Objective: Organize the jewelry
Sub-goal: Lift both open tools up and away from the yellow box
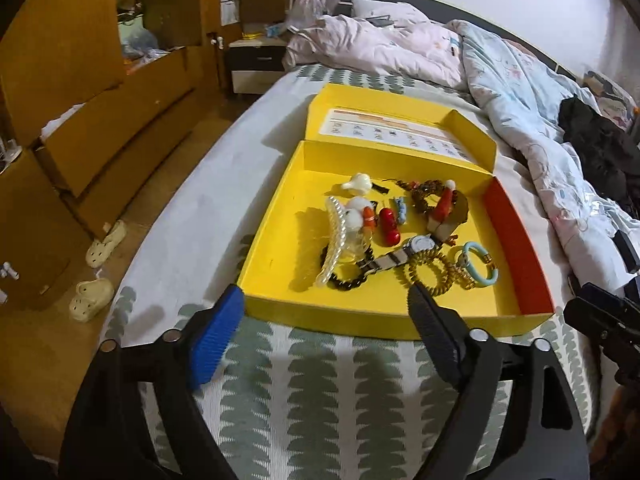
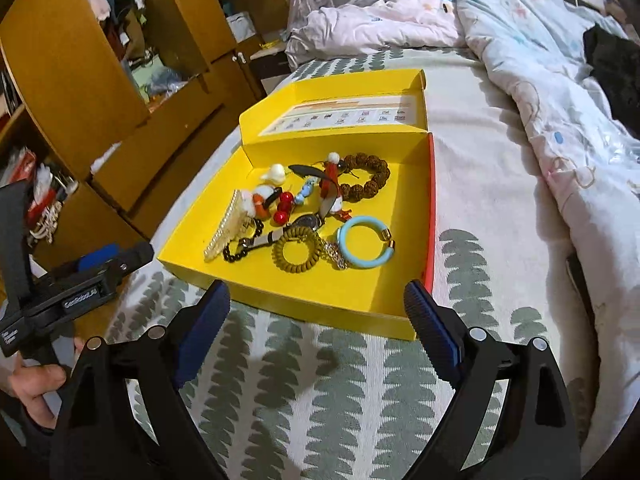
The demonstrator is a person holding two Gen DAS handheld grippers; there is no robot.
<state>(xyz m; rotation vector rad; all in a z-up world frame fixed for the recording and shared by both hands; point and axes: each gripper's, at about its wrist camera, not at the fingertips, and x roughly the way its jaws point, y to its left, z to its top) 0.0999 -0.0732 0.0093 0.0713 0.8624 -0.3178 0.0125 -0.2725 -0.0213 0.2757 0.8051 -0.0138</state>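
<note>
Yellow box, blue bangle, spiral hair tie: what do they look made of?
Yellow box: looks like matte printed cardboard, going by its thin folded walls and hinged lid flap. Blue bangle: smooth pale blue ring with a slight sheen and gold-coloured end caps; plastic or resin, maybe stone, can't tell. Spiral hair tie: olive coiled cord, like a phone cord; likely stretchy plastic.

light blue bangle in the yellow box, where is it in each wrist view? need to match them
Left wrist view: the light blue bangle lies right of centre, in the yellow box, nearest its red side wall.
Right wrist view: the bangle lies at centre, in the box's near right part.
Shared landmark: the coiled yellow hair tie lies just left of the bangle in both views.
</note>
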